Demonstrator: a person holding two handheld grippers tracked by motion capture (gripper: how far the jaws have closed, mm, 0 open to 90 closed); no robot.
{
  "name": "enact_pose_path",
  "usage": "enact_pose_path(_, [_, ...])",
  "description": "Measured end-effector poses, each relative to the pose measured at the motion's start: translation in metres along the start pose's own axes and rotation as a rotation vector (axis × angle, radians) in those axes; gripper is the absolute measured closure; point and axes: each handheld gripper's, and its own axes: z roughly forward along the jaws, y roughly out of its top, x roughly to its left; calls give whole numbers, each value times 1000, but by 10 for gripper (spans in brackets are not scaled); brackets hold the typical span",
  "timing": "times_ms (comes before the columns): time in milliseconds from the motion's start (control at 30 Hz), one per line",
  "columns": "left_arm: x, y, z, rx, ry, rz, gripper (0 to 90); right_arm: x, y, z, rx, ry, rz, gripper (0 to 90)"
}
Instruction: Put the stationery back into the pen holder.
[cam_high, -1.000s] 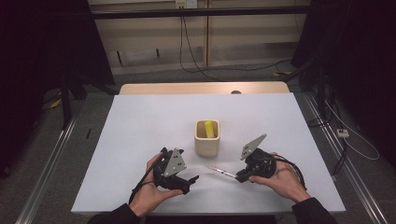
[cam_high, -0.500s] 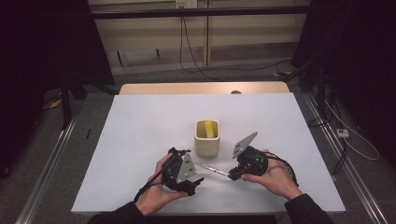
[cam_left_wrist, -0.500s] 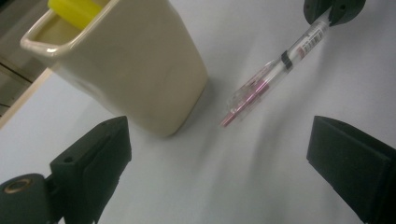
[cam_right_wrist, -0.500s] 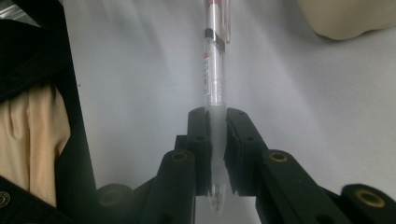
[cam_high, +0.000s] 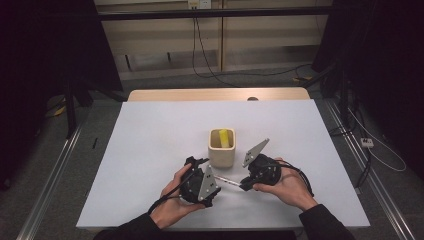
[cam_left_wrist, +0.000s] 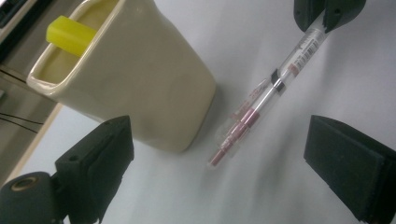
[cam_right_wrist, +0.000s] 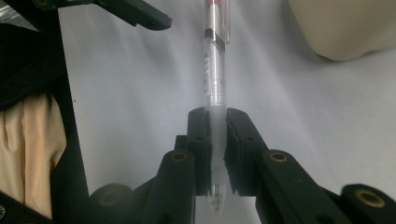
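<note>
Clear pen (cam_right_wrist: 215, 70) (red clip end free) clamped beside beige cup (cam_high: 221, 148).

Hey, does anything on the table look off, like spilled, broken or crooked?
Nothing stands out. The cup stands upright with a yellow marker in it. The right gripper is shut on a clear pen, held out toward the open left gripper. No spill or damage shows.

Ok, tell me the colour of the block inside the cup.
Yellow block in the cream cup; clearest in the left gripper view.
</note>
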Motion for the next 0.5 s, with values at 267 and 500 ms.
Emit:
enact_pose_path(267, [-3,-2,-4,3,56,75,114,-1,11,4,-1,5,-6,807])
enact_pose_path(500, [-5,-3,-8,35,84,163,169,-3,17,6,-7,11,-16,807])
